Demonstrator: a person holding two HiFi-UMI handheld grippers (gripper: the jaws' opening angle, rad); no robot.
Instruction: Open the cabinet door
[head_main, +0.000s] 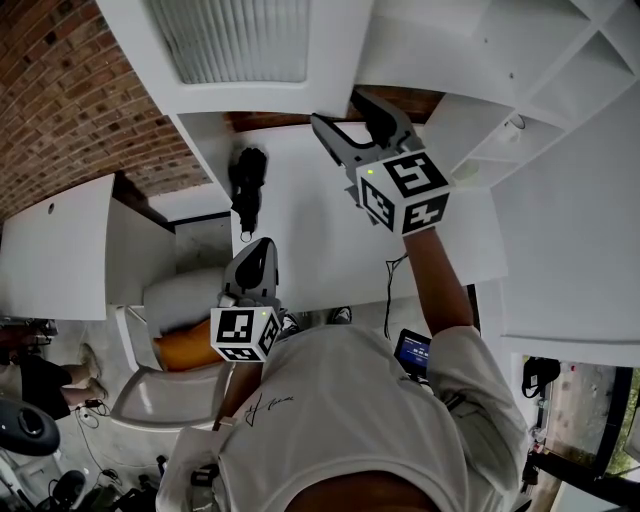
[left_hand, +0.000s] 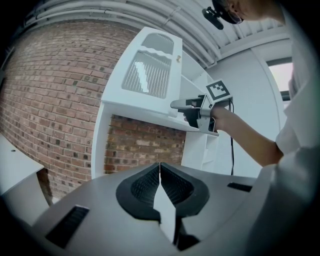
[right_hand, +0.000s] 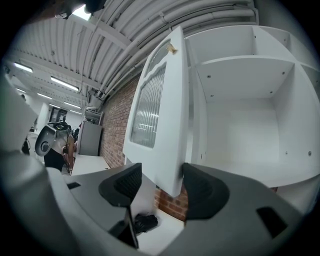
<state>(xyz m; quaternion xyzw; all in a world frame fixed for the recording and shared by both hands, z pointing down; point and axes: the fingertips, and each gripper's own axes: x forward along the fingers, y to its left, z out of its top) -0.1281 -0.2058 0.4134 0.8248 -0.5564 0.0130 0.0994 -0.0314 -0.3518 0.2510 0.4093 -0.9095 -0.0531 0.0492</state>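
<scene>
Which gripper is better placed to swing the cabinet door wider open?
Right. The right gripper has its jaws apart astride the lower edge of the cabinet door, which already stands ajar. The left gripper is shut on nothing and held low, well apart from the door.

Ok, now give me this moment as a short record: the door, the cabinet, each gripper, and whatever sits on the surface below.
cabinet door: swung open; ribbed glass panel, small knob near its top edge
cabinet: white interior and shelf exposed
right gripper: raised at the door's lower corner, jaws apart with that corner between them
left gripper: held low, away from the door; jaws together, nothing between them
white surface: below the cabinet, against the brick wall
dark object: lies on the white surface; kind unclear
</scene>
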